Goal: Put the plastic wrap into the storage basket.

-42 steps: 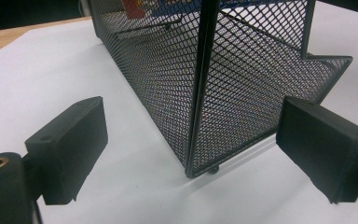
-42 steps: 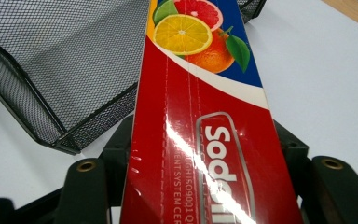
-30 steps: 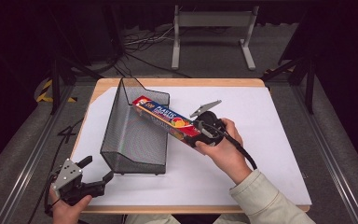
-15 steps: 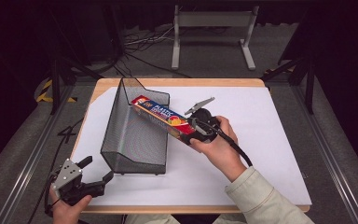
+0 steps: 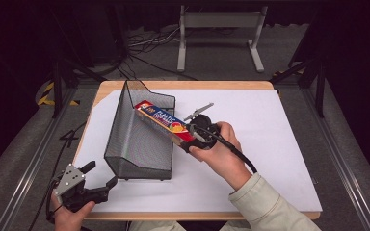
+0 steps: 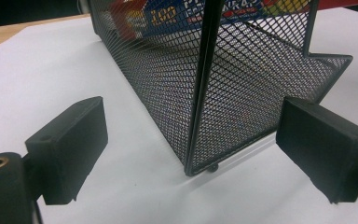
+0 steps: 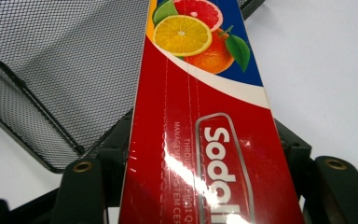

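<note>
A long red and blue plastic wrap box (image 5: 163, 123) with citrus fruit printed on it slants over the black mesh basket (image 5: 135, 144). Its far end lies at the basket's back right rim. My right gripper (image 5: 195, 137) is shut on the box's near end, beside the basket's right wall. In the right gripper view the box (image 7: 200, 130) runs up between the jaws of my right gripper (image 7: 205, 186), with the basket (image 7: 51, 70) to its left. My left gripper (image 5: 99, 180) is open at the table's front left corner. In its own view my left gripper (image 6: 193, 130) faces the basket's near corner (image 6: 242, 93), apart from it.
A white sheet (image 5: 270, 139) covers most of the wooden table (image 5: 183, 84). A grey metal stand (image 5: 219, 33) and cables lie on the floor beyond the far edge. Dark frame bars run along both sides of the table.
My right hand has shifted a little to the left with the box, bringing its near end closer to the basket. The left gripper has not moved.
</note>
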A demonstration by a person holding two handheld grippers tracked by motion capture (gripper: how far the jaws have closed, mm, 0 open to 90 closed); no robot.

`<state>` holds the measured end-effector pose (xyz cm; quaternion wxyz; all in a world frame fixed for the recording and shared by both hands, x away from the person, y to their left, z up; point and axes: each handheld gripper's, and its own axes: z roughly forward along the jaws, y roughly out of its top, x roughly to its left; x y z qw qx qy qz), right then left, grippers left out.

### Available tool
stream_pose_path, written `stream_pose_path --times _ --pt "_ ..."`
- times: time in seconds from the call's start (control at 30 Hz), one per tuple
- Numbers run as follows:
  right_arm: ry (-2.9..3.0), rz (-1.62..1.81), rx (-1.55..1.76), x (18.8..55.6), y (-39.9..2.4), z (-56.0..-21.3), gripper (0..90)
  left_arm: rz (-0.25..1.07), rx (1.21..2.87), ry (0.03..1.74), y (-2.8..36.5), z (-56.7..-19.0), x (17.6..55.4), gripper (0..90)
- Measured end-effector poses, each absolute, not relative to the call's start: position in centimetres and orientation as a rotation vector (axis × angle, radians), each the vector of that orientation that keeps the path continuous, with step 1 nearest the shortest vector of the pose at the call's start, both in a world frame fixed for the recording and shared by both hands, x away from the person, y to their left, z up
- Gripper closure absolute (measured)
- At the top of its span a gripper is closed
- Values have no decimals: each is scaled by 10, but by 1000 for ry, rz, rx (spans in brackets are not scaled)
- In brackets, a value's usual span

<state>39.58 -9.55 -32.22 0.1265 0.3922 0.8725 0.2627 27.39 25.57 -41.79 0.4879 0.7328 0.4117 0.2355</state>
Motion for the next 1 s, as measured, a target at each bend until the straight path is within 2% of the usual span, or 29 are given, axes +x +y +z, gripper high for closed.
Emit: stream_pose_path --times 0.33,0.83,1.0 --pt "2568 746 1124 387 -86 -329 385 576 1782 999 255 -418 273 97" --pt "2593 763 1121 387 -90 -342 316 579 1792 998 255 -418 274 97" --pt "2607 759 1103 387 -89 -343 241 577 1787 1001 255 -418 273 98"
